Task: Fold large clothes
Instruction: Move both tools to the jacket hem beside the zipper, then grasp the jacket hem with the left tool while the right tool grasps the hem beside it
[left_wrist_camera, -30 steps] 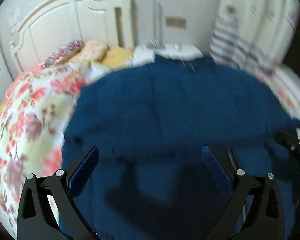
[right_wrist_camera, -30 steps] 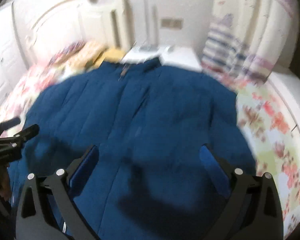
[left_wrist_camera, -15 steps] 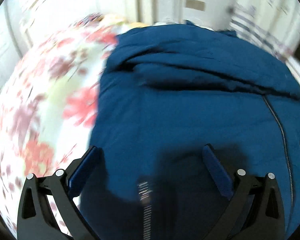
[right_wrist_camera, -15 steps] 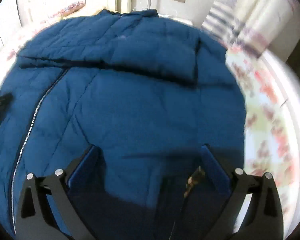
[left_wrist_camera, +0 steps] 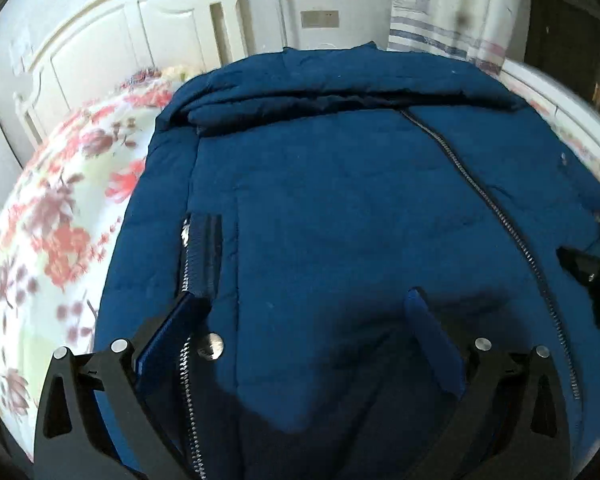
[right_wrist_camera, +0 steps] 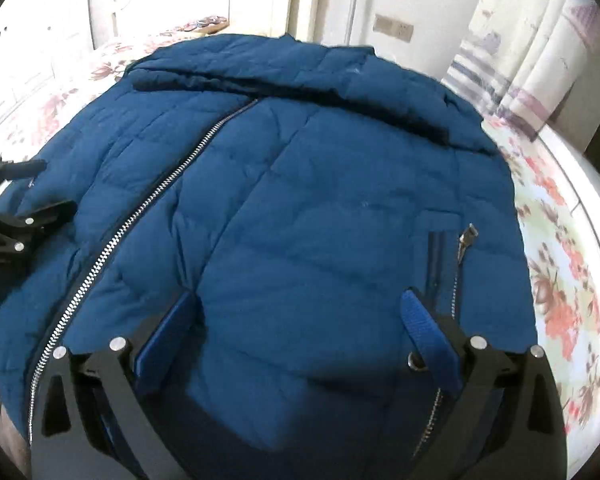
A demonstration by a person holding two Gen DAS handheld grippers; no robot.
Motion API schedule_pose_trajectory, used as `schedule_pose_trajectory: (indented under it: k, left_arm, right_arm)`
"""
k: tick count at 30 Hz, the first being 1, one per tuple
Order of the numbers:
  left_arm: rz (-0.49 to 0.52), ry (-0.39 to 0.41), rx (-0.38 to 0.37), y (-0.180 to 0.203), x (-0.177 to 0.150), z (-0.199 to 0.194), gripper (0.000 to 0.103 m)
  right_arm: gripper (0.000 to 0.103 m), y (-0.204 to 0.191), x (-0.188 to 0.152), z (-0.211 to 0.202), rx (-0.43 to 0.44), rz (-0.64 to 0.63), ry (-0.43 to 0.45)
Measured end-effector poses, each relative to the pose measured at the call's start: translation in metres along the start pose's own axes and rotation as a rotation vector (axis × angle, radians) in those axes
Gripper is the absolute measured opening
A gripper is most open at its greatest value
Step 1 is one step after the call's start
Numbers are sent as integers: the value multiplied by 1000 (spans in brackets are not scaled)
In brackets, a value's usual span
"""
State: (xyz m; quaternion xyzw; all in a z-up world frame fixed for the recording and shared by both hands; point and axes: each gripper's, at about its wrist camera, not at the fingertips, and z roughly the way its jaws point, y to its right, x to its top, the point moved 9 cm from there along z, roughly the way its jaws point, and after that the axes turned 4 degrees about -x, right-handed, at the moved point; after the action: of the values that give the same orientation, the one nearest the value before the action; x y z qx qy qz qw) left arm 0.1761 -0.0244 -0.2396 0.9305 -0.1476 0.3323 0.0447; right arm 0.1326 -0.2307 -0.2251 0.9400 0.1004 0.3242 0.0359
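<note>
A dark blue quilted jacket (left_wrist_camera: 340, 200) lies front up on the floral bed, its silver centre zipper (left_wrist_camera: 480, 192) closed and its sleeves folded across the chest near the collar. It also fills the right wrist view (right_wrist_camera: 300, 208). My left gripper (left_wrist_camera: 304, 308) is open just above the jacket's lower left part, beside a pocket zipper (left_wrist_camera: 186, 256). My right gripper (right_wrist_camera: 300, 308) is open just above the lower right part, next to the other pocket zipper (right_wrist_camera: 462, 240). Each gripper shows at the edge of the other's view.
The jacket lies on a floral bedspread (left_wrist_camera: 52, 216) that also shows in the right wrist view (right_wrist_camera: 560, 280). A white headboard (left_wrist_camera: 112, 44) and pillows stand at the far end. A striped curtain (left_wrist_camera: 440, 20) hangs at the far right.
Both grippers have come down and in over the lower part of the jacket. The views have steadied. Both pairs of fingers stay open.
</note>
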Motion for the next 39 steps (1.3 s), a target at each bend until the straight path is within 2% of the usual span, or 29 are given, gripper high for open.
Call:
schedule_pose_trajectory:
  k: [3, 7, 9, 11, 13, 14, 16, 17, 20, 21, 22, 23, 25, 29, 31, 33, 34, 35, 36, 39]
  left_arm:
    - [-29, -12, 2, -6, -4, -7, 99]
    - [4, 42, 7, -5, -19, -38, 98]
    - [29, 33, 16, -9, -33, -45, 98]
    - [46, 2, 38, -12, -47, -40, 99]
    - [-19, 1, -15, -20, -49, -36, 99]
    - [-29, -6, -19, -23, -47, -35, 99]
    - [-6, -8, 19, -23, -45, -41, 98]
    - [21, 28, 26, -16, -42, -52, 98]
    - [73, 92, -95, 15, -42, -72, 98]
    - [96, 85, -123, 25, -48, -72, 98]
    - [122, 57, -110, 31, -55, -64, 98]
    - [137, 39, -78, 32, -62, -55, 99]
    - [125, 71, -84, 32, -63, -54, 99]
    - [117, 62, -74, 23, -64, -65, 99]
    - [82, 99, -39, 4, -68, -76, 99]
    - [28, 111, -16, -16, -78, -82, 99]
    - [-14, 97, -7, -30, -87, -79, 99]
    - [-39, 93, -32, -39, -93, -76, 99]
    - [-52, 101, -50, -43, -96, -77, 99]
    - [-28, 95, -23, -42, -99, -86, 99]
  right_arm:
    - [100, -1, -2, -15, -16, 4, -2]
    - [100, -14, -16, -43, 40, -61, 51]
    - [100, -26, -30, -49, 82, -93, 54]
    - [100, -30, -48, -38, 73, -101, 38]
    - [101, -27, -48, -36, 108, -54, 49]
    - [100, -27, -48, -37, 98, -64, 38]
    - [100, -27, -46, -45, 61, -80, 28]
    - [100, -28, -46, -51, 52, -85, 45]
    - [100, -35, -55, -73, 77, -125, 131]
    - [100, -36, -64, -73, 76, -145, 143]
    - [100, -35, -70, -69, 65, -150, 129]
    - [100, -32, -79, -62, 76, -127, 113]
    - [100, -26, -81, -65, 118, -70, 125]
    - [100, -13, -83, -80, 76, -94, 119]
    - [100, 12, -90, -90, 35, -30, 150]
    - [100, 37, -106, -86, 10, 33, 143]
    - [100, 42, -115, -80, 26, 54, 121]
    - [101, 47, -124, -74, 56, 82, 107]
    - [101, 49, -126, -75, 60, 90, 125]
    - [100, 47, -130, -82, 44, 66, 109]
